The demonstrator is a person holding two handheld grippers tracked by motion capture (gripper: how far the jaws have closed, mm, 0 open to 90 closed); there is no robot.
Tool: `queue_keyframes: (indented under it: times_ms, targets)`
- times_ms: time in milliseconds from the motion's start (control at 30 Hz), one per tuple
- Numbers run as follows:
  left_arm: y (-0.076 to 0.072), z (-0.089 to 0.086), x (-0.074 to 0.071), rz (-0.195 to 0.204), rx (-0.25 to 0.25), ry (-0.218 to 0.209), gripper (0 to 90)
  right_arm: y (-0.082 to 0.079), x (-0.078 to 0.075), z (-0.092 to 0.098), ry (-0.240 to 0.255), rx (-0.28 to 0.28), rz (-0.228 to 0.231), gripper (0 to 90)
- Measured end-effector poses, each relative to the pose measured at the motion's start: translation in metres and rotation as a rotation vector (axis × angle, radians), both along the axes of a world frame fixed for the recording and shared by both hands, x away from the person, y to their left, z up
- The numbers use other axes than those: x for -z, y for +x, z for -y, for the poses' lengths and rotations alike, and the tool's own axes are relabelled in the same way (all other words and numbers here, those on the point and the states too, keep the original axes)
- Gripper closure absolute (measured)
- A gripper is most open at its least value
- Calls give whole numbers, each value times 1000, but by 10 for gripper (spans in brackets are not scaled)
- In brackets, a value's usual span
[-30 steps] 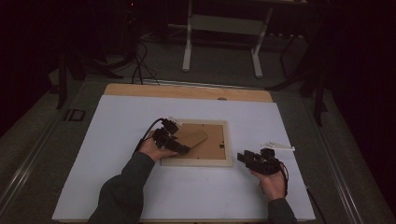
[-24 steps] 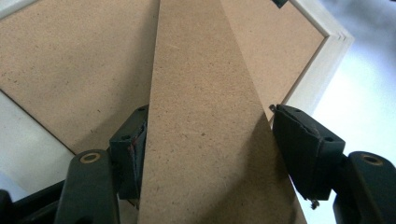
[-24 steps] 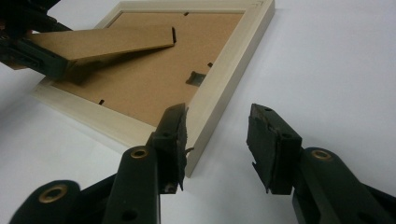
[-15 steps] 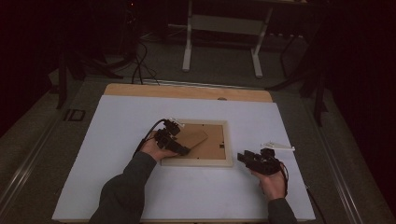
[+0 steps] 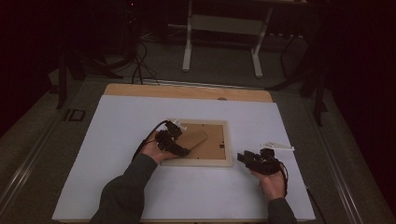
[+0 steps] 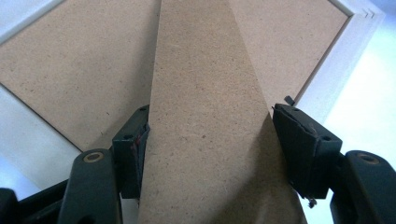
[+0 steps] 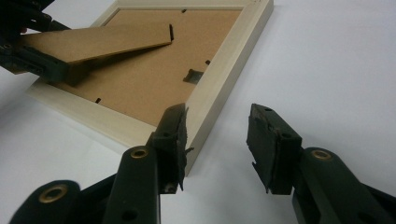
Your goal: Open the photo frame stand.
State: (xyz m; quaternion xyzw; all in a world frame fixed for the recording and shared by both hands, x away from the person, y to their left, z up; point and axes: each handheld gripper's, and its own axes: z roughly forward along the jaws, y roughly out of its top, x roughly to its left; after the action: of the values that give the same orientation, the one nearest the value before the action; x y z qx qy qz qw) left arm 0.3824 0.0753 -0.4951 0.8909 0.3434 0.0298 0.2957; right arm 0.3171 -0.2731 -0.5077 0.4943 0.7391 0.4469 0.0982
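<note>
White matte table carries the work. Right gripper rests near, jaws apart and empty, beside the frame's corner. Left gripper is clamped on a tapered fibreboard stand, tilted above the rectangular pale-wood frame lying face down mid-table.

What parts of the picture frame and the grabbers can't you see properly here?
- Front of the picture frame: it lies back side up on the table, so any glass or picture is hidden, in all views.
- Small pale thing beside the right gripper: too small in the high view to identify.
- Brown stand flap: it covers the middle of the frame's backing in the left gripper view, between the left gripper jaws.
</note>
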Motion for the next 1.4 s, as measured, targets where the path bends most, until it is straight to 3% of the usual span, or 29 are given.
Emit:
queue_keyframes:
  times_ms: [367, 433, 900, 1167, 1400]
  targets:
    - [-7, 3, 0, 65, 3, 23, 355, 1, -2, -3, -24, -2, 8, 569]
    - [-8, 3, 0, 79, 2, 25, 354, 1, -4, -4, -51, -1, 13, 568]
    - [-24, 6, -3, 180, -9, 40, 354, 13, -18, -6, -78, -12, 34, 565]
    - [-34, 8, -5, 243, -14, 58, 354, 21, -28, -10, -97, -23, 50, 562]
    - [-48, 11, -6, 322, -19, 77, 354, 31, -34, -18, -127, -34, 52, 551]
